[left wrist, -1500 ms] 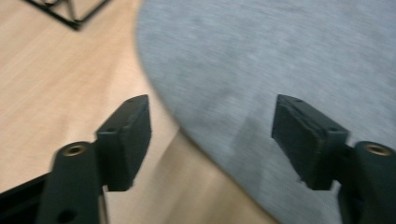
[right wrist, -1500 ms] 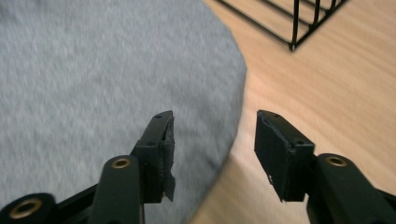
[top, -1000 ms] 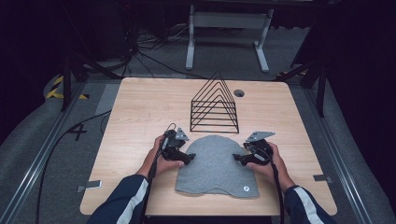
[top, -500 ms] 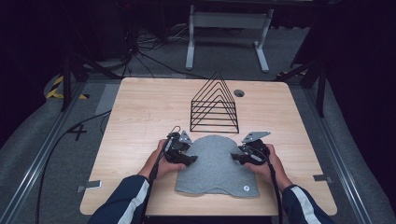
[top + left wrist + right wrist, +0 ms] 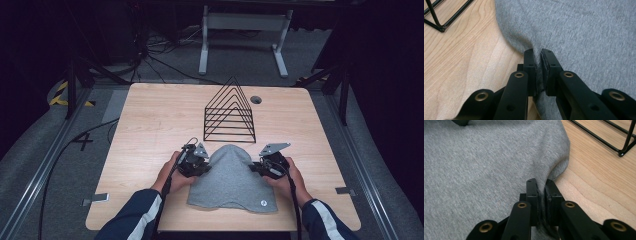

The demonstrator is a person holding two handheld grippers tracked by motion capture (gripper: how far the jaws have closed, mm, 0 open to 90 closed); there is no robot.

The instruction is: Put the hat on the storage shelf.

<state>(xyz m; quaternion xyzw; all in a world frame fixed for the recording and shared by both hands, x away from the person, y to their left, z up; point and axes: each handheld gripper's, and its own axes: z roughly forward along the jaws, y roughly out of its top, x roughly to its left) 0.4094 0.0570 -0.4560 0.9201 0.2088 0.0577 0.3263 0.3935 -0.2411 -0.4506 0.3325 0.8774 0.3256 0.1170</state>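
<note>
Jaws of the left gripper (image 5: 537,53) closed on a thin fold of the grey cloth (image 5: 586,32), its edge squeezed between the pads; jaws of the right gripper (image 5: 541,182) likewise clamped on the opposite edge, with a small pucker of fabric rising just ahead of the tips. Seen from the high view, left gripper (image 5: 196,162) and right gripper (image 5: 265,167) at the two flanks of the cloth (image 5: 230,185), which lies flat on the table (image 5: 150,120) between the two pairs of jaws and spreads wider behind them, toward the person; small round label (image 5: 263,203) behind and just inboard of the right jaws.

Compared with a second ago: drawn slightly closer together, both grippers; upper part of the cloth no longer a broad dome but narrowed to a peak between the jaws, the sides pulled inward; lower hem much as before.

Judged from that: grips set on both sides and a gathering or folding of the cloth begun, not yet far along; nothing lifted clear of the table so far.

Beyond the jaws, black wire rack (image 5: 230,112) standing near the peak of the cloth but apart from it; a corner of it ahead and to the outside of the left jaws (image 5: 439,22) and of the right jaws (image 5: 604,135); worth minding if the cloth is carried forward.
</note>
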